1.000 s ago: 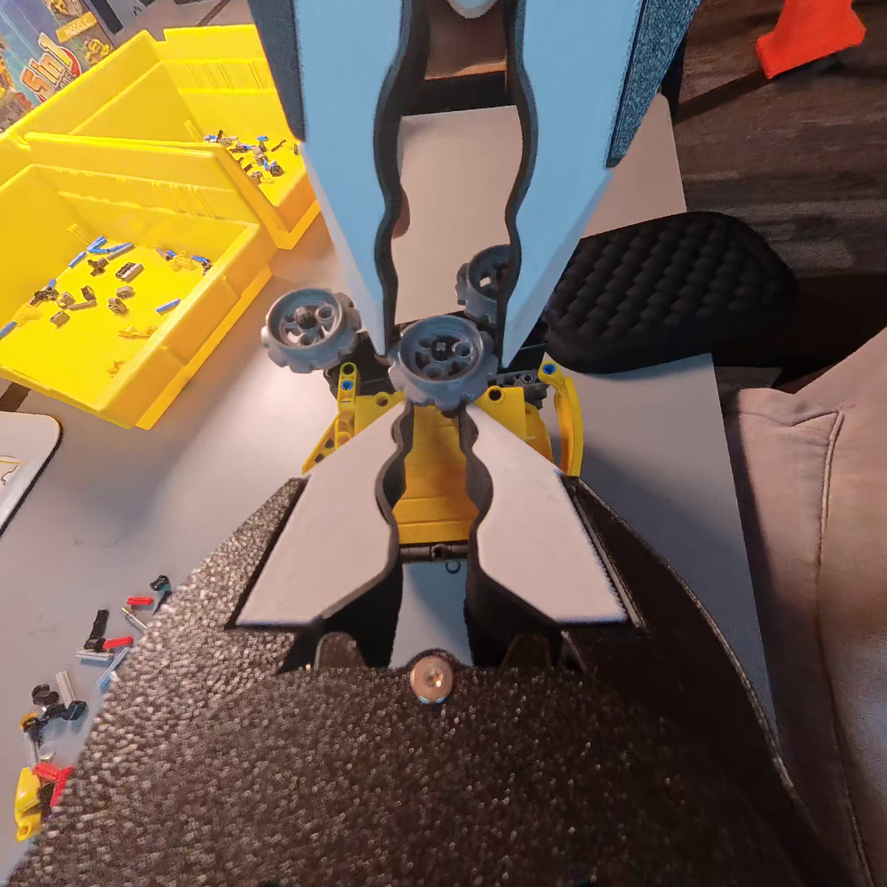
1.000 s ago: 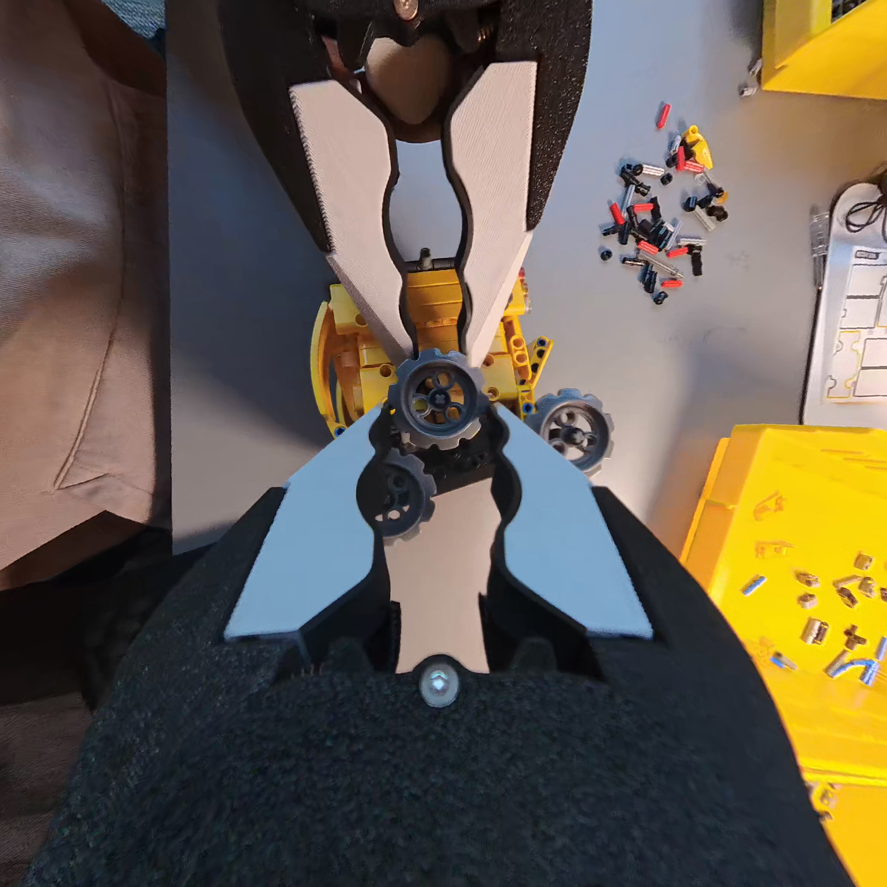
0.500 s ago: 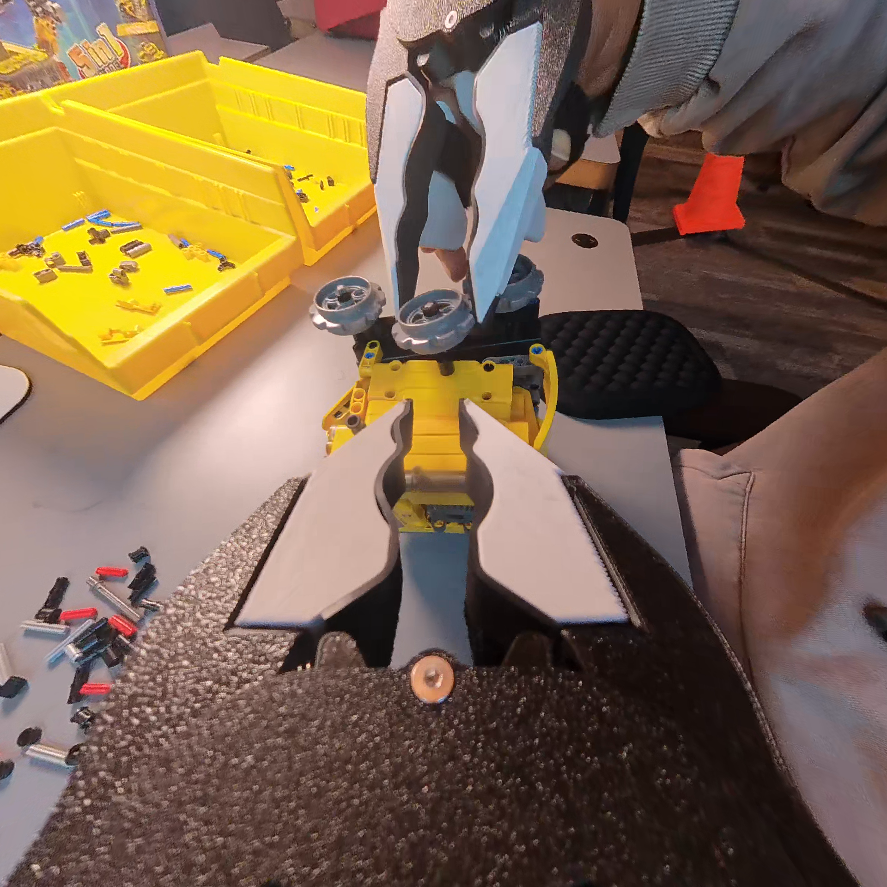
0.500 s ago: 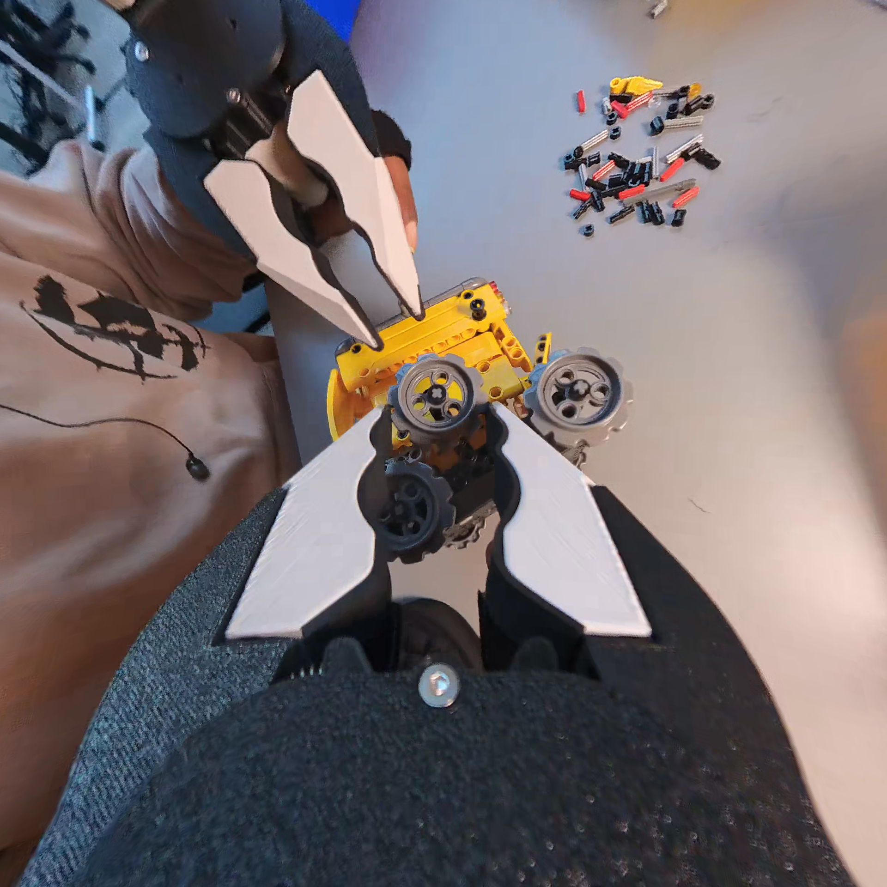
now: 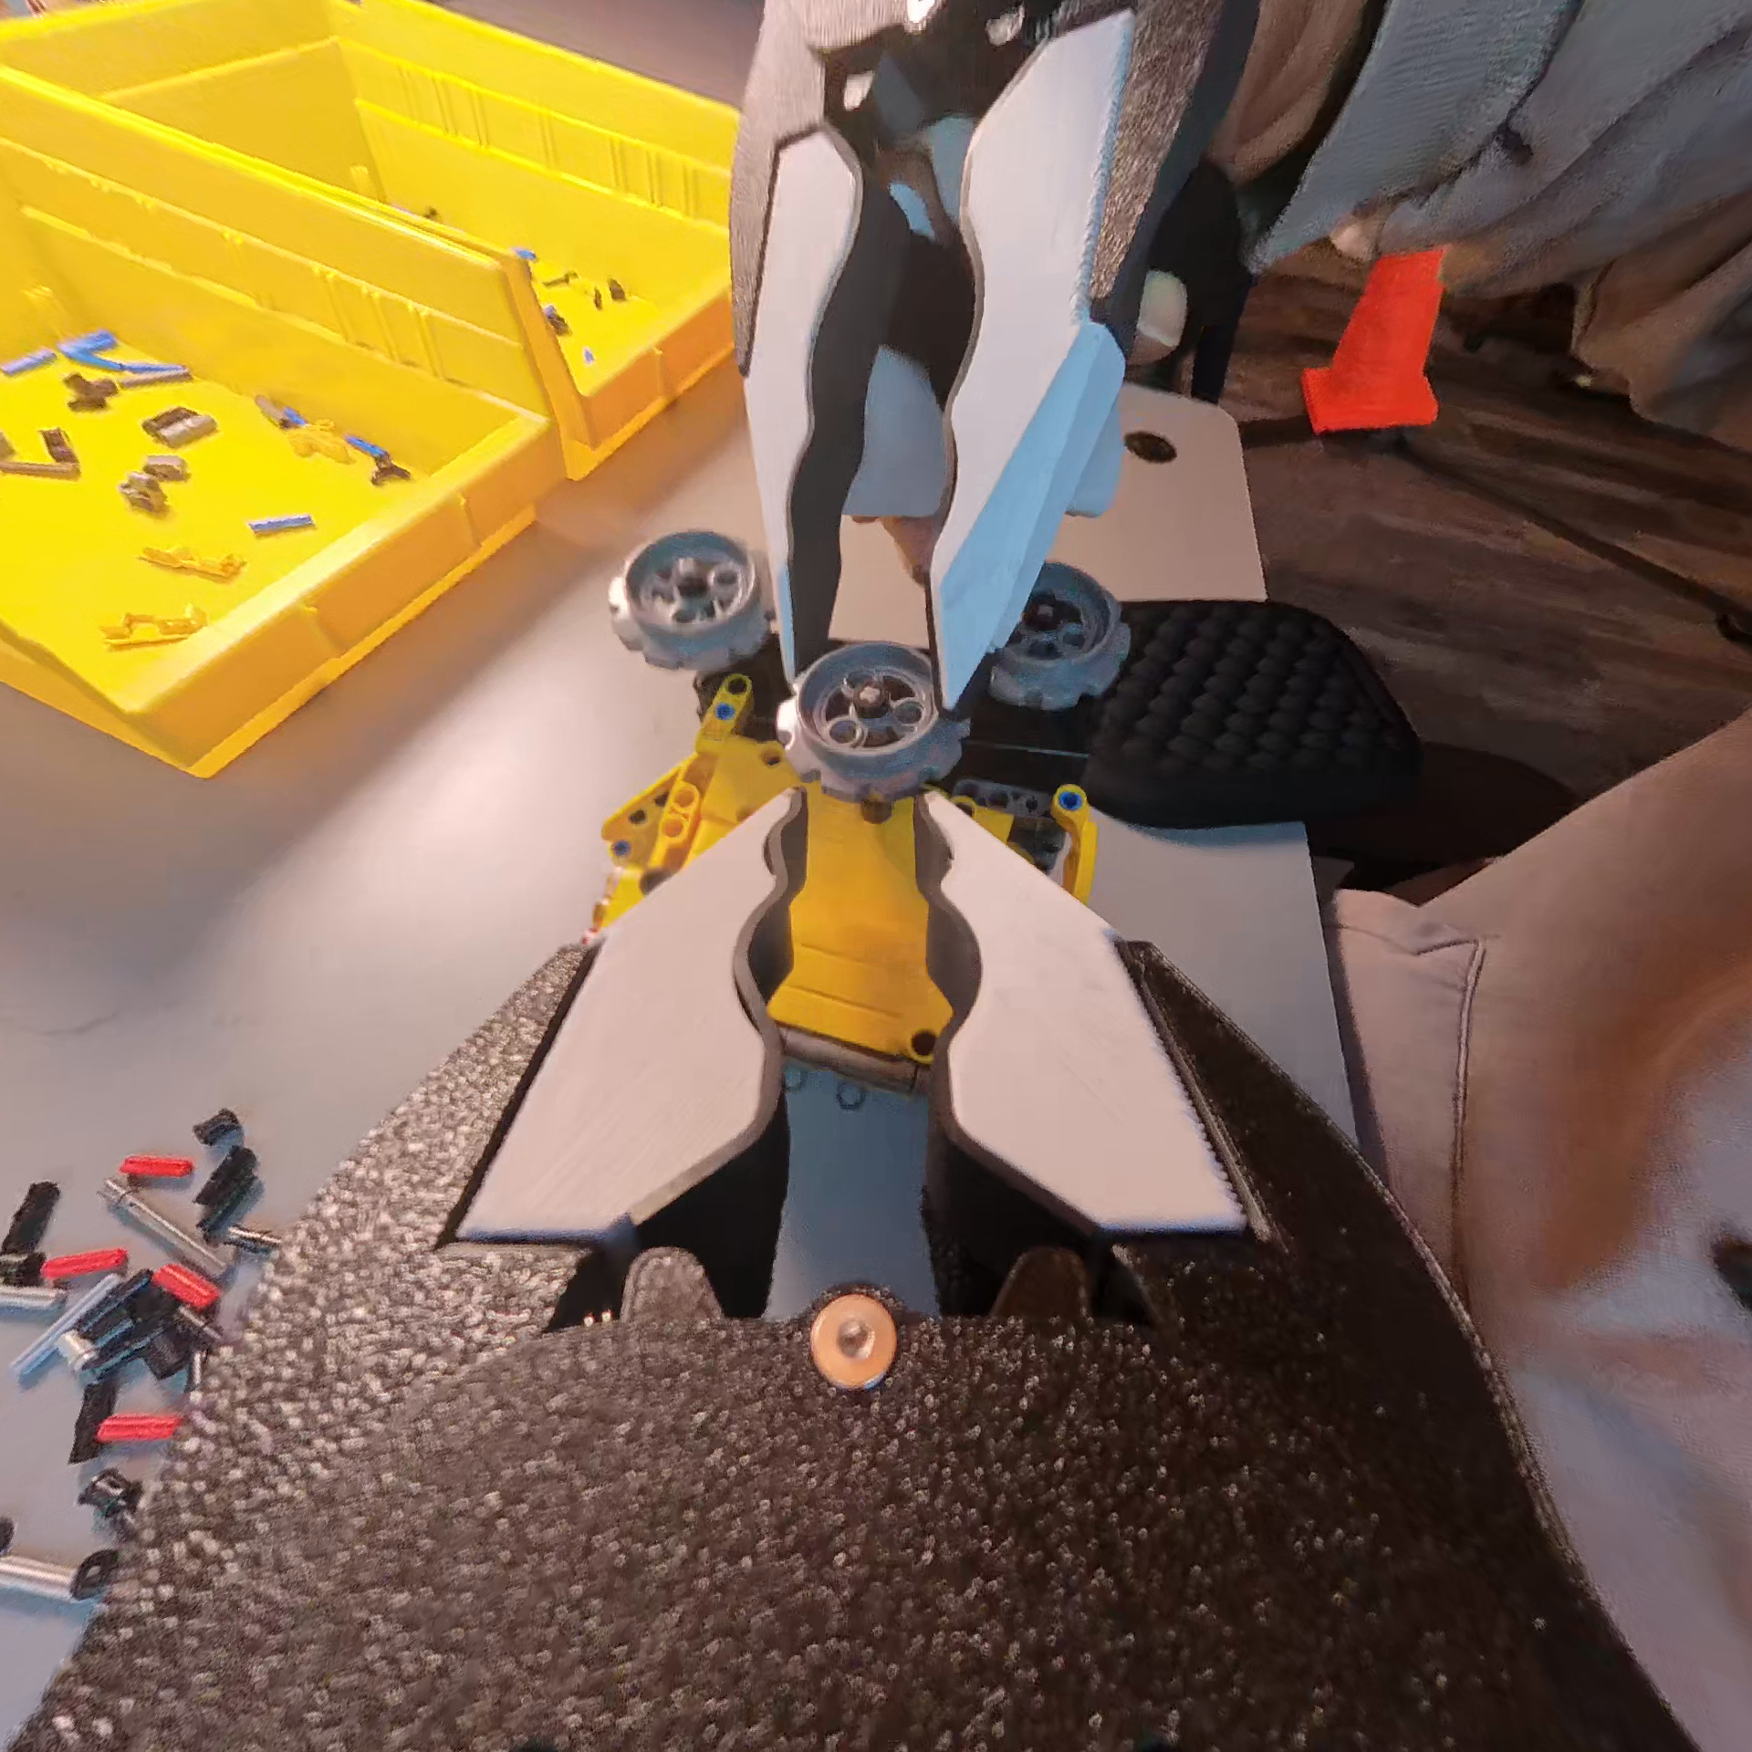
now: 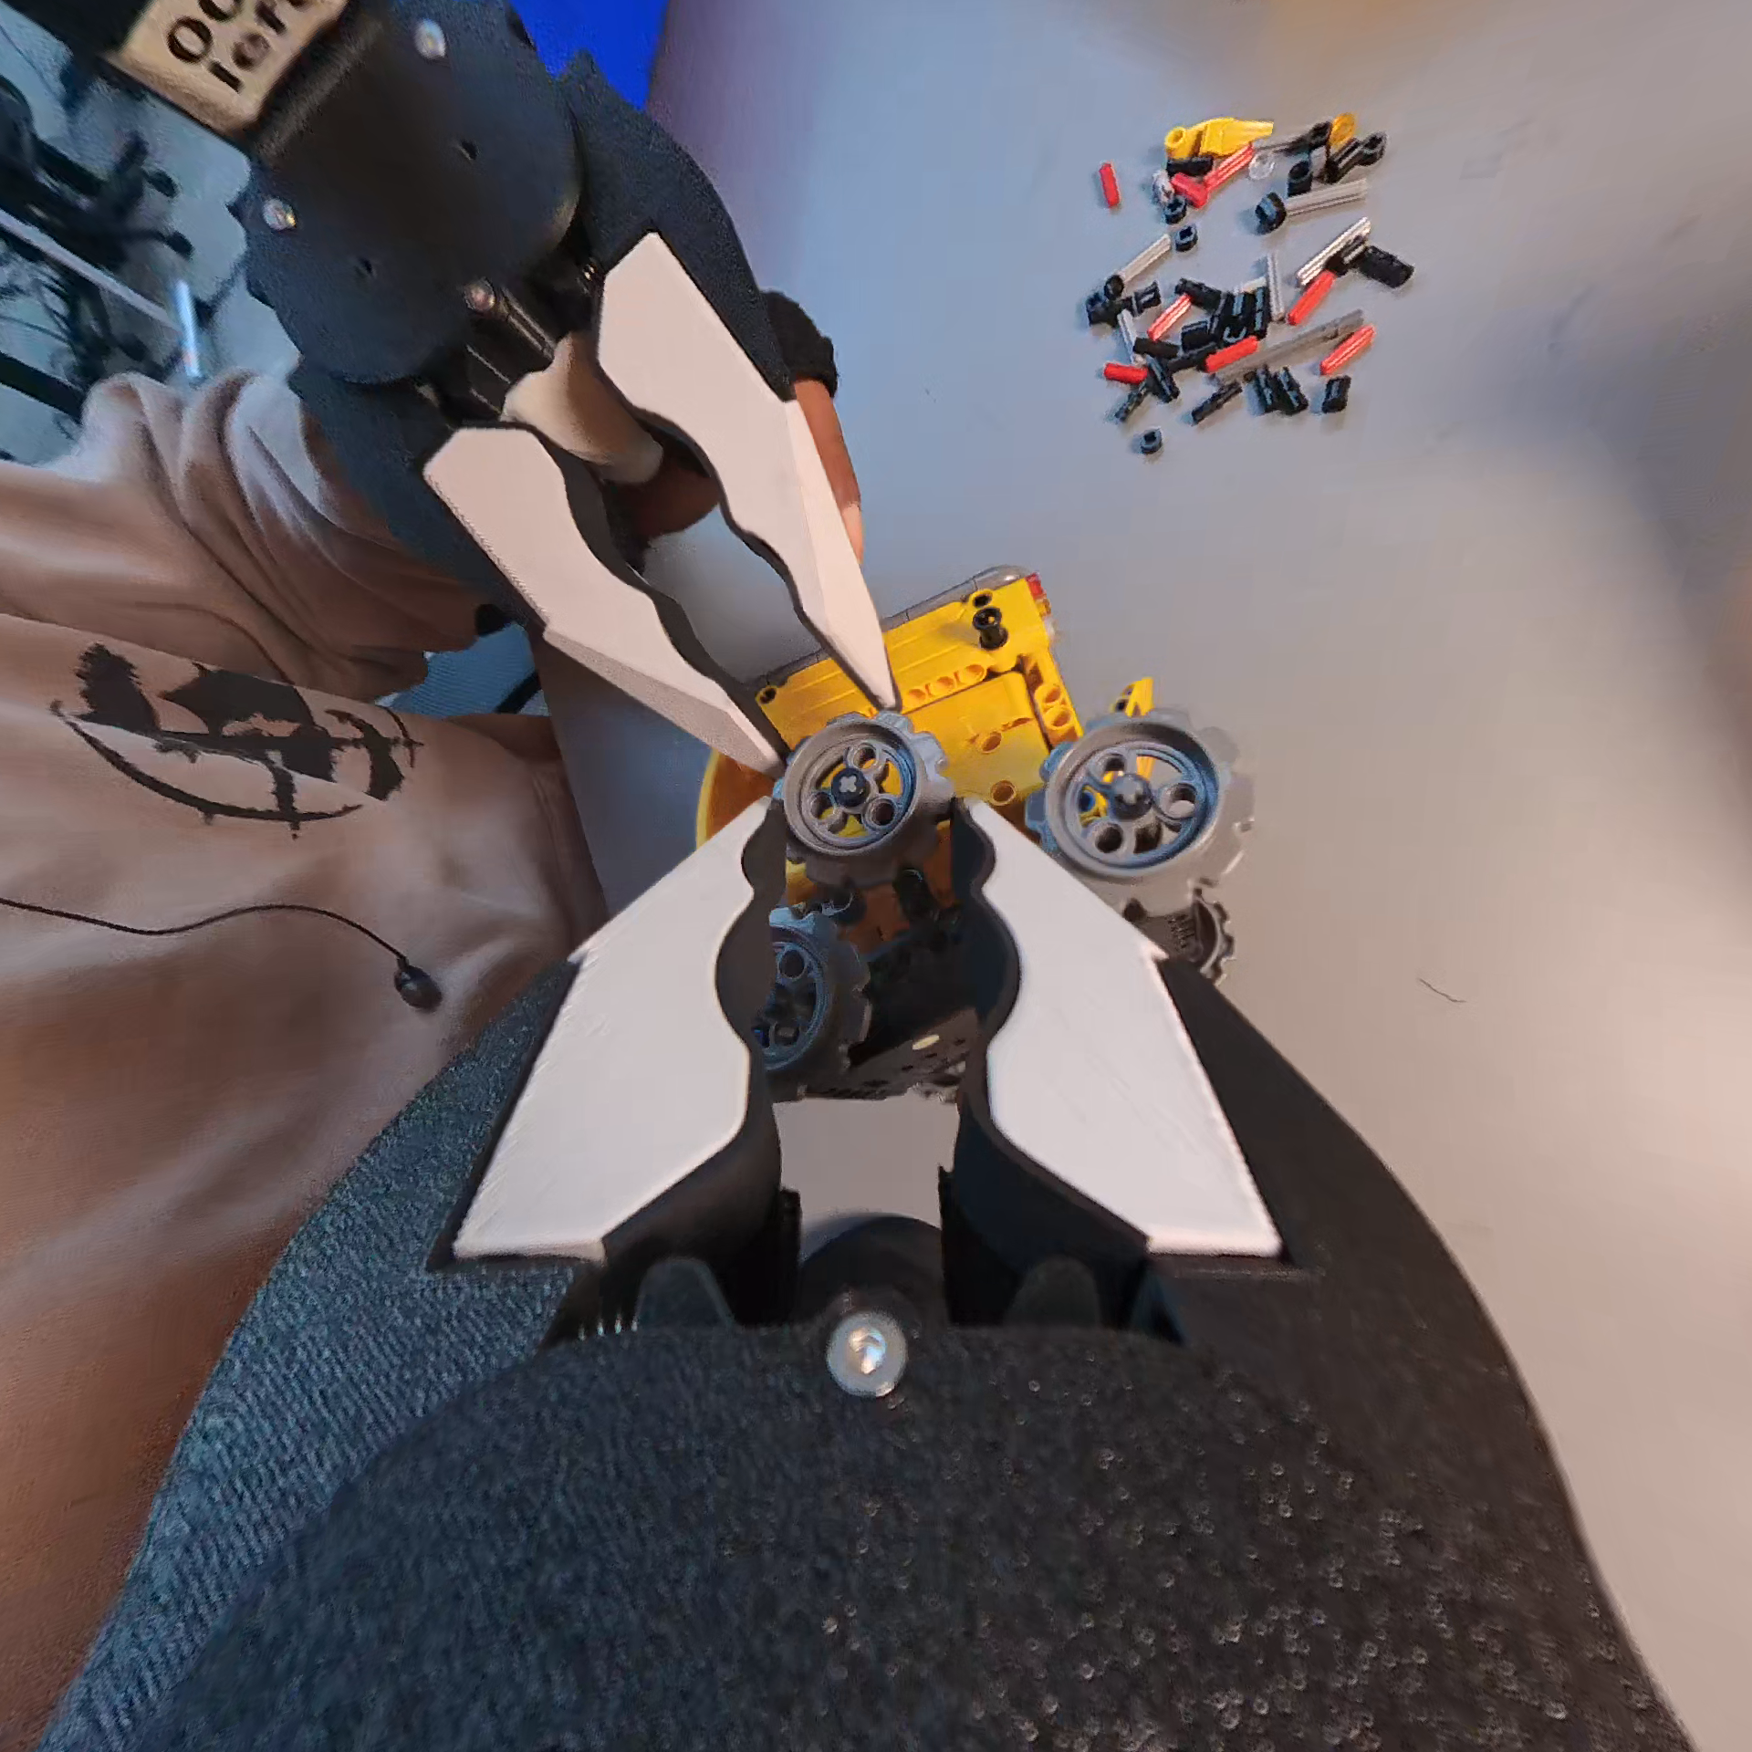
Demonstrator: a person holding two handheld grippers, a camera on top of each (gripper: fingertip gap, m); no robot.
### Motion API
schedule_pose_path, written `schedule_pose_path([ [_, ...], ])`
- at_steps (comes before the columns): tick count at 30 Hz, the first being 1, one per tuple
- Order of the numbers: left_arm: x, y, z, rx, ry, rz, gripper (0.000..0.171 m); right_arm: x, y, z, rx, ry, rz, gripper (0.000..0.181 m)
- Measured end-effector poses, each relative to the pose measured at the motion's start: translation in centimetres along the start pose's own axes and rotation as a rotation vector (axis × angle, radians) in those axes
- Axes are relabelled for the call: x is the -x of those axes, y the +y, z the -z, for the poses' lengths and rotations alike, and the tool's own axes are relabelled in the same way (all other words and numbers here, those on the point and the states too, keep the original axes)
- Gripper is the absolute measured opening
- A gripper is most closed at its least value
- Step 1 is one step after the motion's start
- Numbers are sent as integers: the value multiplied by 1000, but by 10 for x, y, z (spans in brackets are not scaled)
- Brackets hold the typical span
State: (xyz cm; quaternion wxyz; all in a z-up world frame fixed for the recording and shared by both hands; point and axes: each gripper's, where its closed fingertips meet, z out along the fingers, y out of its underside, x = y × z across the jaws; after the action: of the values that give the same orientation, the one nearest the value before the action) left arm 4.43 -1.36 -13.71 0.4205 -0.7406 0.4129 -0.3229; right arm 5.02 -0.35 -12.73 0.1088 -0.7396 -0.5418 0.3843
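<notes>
Yellow brick-built model (image 5: pixel 853 910) sits on the grey table (image 5: pixel 332 901), just right of the yellow bins (image 5: pixel 284 588) and a scatter of loose pins (image 5: pixel 123 1308). The left gripper (image 5: pixel 858 806) is clamped across its yellow body. The right gripper (image 6: pixel 867 804) pinches the top grey wheel (image 6: pixel 853 787) by the rim, tips only. I'd reckon that thin hold wants a square, steady squeeze with the body braced. A black cushion (image 5: pixel 1251 711) lies off right.

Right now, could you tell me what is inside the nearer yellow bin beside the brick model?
The nearer yellow bin holds scattered small parts on its floor: black, grey, blue and yellow pieces. Its left end runs out of frame, so anything there is unseen. The bin behind it shows only a few pieces past its wall.
</notes>
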Motion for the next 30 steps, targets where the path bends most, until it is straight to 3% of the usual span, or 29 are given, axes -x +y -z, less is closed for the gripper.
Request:
schedule_pose_path([
  [8,-6,10,-16,17,-1,-58,21,10,10,2,39,74,228,36],
  [12,-8,8,-18,7,-22,-120,24,17,22,-2,148,182,500,58],
  [15,-13,11,-20,21,-24,-187,22,11,25,-5,214,317,622,54],
  [17,-16,11,-21,24,-23,-227,18,5,23,-6,221,376,626,40],
  [30,-22,10,-25,55,6,-280,11,12,22,-9,134,340,645,38],
])
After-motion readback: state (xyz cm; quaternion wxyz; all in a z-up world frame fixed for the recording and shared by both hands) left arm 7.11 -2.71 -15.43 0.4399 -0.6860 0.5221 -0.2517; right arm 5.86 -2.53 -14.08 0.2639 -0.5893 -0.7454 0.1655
